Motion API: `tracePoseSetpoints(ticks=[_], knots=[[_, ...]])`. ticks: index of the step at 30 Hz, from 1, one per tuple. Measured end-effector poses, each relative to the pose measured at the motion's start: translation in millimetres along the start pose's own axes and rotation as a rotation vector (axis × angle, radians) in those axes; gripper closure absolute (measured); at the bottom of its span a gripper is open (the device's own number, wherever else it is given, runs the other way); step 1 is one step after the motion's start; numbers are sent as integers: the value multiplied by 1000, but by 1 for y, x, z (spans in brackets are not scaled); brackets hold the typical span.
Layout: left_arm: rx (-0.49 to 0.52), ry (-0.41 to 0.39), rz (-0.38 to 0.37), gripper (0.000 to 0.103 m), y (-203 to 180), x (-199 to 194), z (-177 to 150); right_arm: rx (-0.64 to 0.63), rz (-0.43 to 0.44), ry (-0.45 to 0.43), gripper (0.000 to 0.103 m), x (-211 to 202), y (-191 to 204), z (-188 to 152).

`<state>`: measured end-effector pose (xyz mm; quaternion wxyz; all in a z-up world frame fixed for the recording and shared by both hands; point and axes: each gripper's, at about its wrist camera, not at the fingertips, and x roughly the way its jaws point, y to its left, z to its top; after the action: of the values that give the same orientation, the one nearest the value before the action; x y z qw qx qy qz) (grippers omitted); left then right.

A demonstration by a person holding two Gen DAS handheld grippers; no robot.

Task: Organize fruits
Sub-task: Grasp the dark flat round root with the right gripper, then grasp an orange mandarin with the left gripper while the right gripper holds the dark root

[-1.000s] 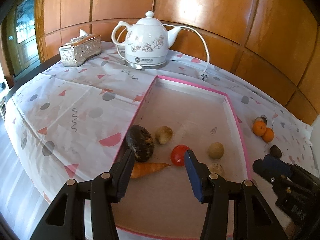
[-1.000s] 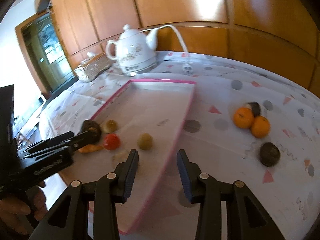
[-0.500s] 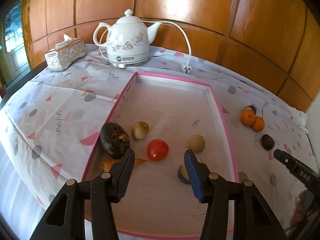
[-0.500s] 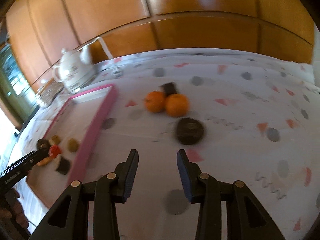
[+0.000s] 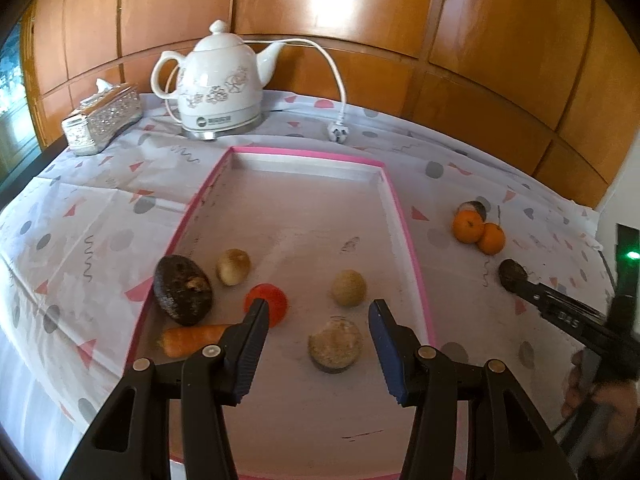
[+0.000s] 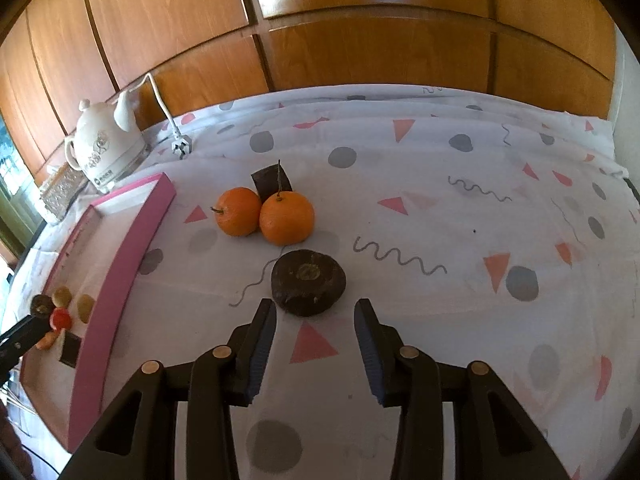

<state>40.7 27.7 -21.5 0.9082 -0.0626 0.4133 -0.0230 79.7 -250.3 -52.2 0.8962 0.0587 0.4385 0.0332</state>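
Observation:
A pink-rimmed tray holds a dark oval fruit, a red tomato, a carrot, two beige round fruits and a cut round piece. My left gripper hovers open over the tray's near end and grips nothing. On the cloth to the right lie two oranges, a dark block and a dark brown round fruit. My right gripper is just short of that fruit. Its jaws are opening and nothing is between them.
A white kettle with its cord and plug stands behind the tray, with a silver tissue box to its left. Wood panelling backs the table. The patterned cloth stretches to the right of the fruit.
My right gripper swung from the tray's edge to the right, over the cloth to the dark brown fruit, and its jaws widened. The left gripper drifted a little over the tray.

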Motion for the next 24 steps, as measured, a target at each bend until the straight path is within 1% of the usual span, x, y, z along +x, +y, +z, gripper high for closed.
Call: tracePoseSetpoints(ticks=[1,2,10,11,12,13,14,15,16,18,20,24], knots=[[3,1,-5,51,-2,0,0,-5,-2,5,43,3,0,1],[8,1,-12,51,-4,0,1,-14,-3,7,40,6,1,3],[43,4,-60,51,-26,5,13,-53,-15,40,40,26,5,10],[49,3,-70,51,-29,6,14,-53,-22,34,41,27,4,10],[59,1,-81,51,-34,6,16,-51,-29,28,46,26,3,10],[70,0,-88,51,-39,7,18,-48,-27,24,56,26,2,9],[80,0,-89,51,-43,7,19,-47,-39,19,58,25,0,8],[91,2,-95,51,-48,9,21,-43,-71,11,58,24,-2,7],[97,8,-106,51,-53,11,23,-34,-83,7,58,23,-5,7],[101,19,-123,55,-63,16,28,-8,-99,2,58,22,-12,6],[116,30,-136,59,-74,23,32,12,-105,-3,58,22,-18,7],[115,61,-173,60,-92,40,41,56,-80,-15,57,20,-29,6]])
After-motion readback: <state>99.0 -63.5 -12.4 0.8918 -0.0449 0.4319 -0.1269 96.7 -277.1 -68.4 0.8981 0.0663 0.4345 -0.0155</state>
